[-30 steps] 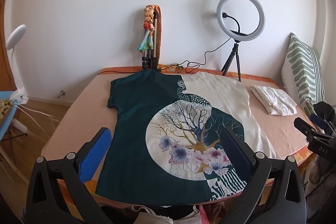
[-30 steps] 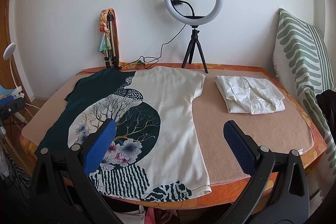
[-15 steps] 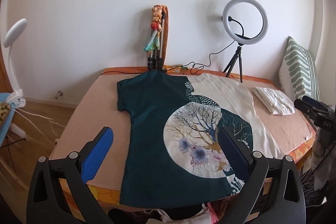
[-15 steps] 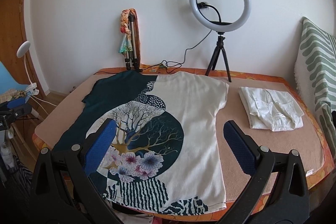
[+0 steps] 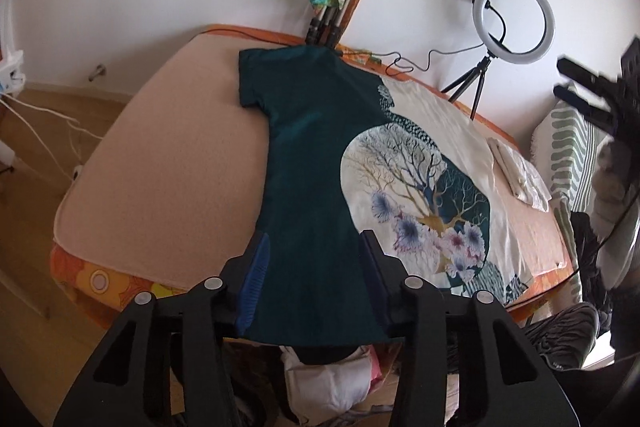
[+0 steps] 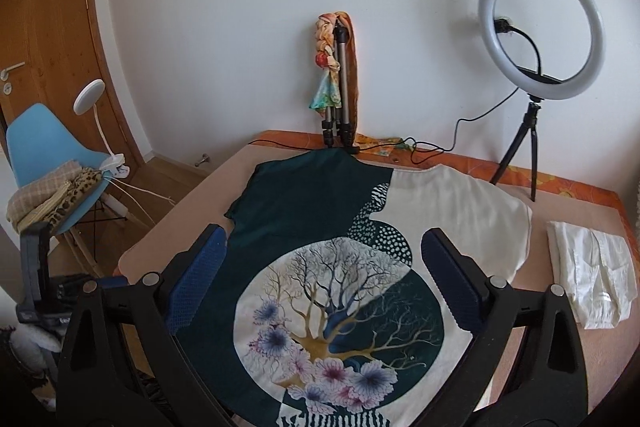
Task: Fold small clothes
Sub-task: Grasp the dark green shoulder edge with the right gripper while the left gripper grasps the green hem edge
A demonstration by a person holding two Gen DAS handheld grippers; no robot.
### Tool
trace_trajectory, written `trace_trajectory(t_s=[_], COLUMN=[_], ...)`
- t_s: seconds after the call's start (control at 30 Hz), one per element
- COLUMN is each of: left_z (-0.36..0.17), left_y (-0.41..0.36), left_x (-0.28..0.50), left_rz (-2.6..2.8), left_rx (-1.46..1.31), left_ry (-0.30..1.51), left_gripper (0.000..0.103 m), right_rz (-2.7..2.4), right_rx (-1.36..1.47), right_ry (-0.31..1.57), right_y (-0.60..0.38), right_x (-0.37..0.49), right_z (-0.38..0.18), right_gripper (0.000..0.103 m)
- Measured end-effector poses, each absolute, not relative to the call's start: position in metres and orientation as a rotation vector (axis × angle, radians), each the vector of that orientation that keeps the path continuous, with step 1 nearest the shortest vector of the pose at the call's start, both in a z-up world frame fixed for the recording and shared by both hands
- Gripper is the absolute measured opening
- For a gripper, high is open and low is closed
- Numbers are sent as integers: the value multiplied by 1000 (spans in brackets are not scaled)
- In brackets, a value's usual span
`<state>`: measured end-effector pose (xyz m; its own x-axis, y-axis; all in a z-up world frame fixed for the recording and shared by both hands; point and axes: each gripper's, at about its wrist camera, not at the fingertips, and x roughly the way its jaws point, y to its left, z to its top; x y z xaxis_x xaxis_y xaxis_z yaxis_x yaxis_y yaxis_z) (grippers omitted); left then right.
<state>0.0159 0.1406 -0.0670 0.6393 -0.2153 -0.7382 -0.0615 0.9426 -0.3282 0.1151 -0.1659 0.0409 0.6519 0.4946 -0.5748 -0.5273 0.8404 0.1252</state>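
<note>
The shirt (image 5: pixel 320 163) lies flat across the table (image 5: pixel 160 163). We have been closing our left gripper (image 5: pixel 316 259) over its near left hem, pads not yet pinching. Our right gripper (image 6: pixel 328 279) hovers wide apart. Next we need both corners caught.

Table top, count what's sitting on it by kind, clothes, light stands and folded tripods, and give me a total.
Clothes: 2, the spread tree-print T-shirt and the folded white garment.
Light stands: 1, the ring light on its small tripod.
Folded tripods: 1, the folded tripod leaning on the wall, cloth draped on it.
Total: 4
</note>
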Motion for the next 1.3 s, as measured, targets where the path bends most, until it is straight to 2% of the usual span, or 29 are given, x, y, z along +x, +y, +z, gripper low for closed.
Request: trace_trajectory(t_s=[0.27, 0.4, 0.67, 1.0, 1.23, 1.3], left_z=[-103, -113, -128, -142, -149, -148], left_y=[150, 152, 159, 173, 169, 168], left_x=[19, 19, 18, 16, 20, 20], left_rz=[-110, -121, -125, -143, -164, -167], left_rx=[-354, -362, -378, -468, -475, -467], left_ry=[993, 1006, 1021, 1031, 1056, 1051], left_gripper=[36, 36, 36, 36, 36, 36], right_rz=[672, 683, 671, 637, 594, 592], right_rx=[-21, 26, -21, -60, -141, -140], right_ry=[834, 965, 1098, 1183, 1204, 1212], right_y=[-79, -37, 48, 142, 185, 190], right_x=[189, 229, 287, 361, 393, 400], right_z=[40, 19, -42, -116, -158, -167], right_gripper=[100, 100, 100, 93, 92, 87])
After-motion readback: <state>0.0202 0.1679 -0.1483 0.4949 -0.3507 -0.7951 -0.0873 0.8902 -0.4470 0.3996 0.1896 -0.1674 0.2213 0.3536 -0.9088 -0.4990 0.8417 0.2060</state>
